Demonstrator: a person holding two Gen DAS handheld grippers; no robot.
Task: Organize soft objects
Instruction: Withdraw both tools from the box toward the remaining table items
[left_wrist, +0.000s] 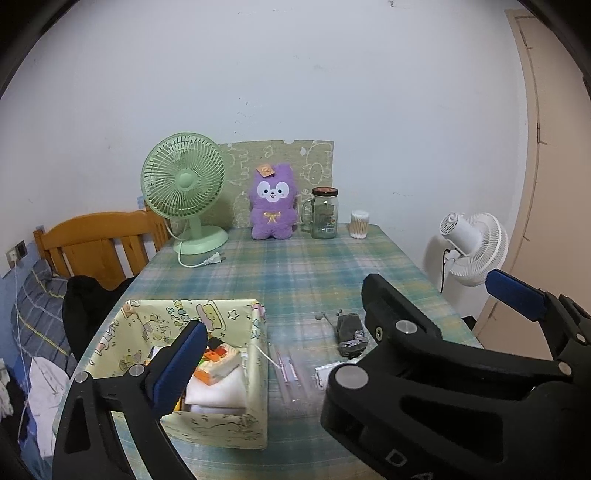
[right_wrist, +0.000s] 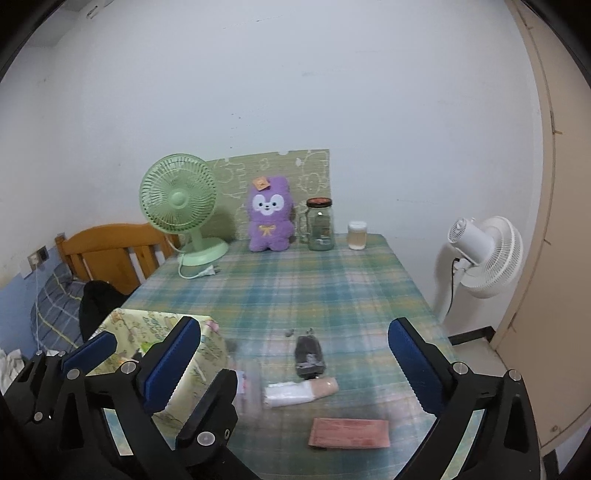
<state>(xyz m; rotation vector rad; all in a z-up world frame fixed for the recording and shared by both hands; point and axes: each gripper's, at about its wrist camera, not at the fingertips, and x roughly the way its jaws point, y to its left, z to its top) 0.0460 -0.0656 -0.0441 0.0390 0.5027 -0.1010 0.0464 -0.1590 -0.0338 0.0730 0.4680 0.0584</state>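
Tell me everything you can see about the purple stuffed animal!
The purple stuffed animal is fluffy, with two short ears, a white face patch, big dark eyes and a tiny nose. A yellow bow is stitched on its chest, and an orange tag sits on one ear. It sits upright at the far end of the plaid table, facing the cameras, its back against a patterned board. The green fan stands on one side, the glass jar on the other.

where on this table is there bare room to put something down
The middle of the plaid cloth is bare, between the back row (green fan, purple plush, jar) and the dark sock. The near edge is crowded: storage box, rolled cloth, pink packet.
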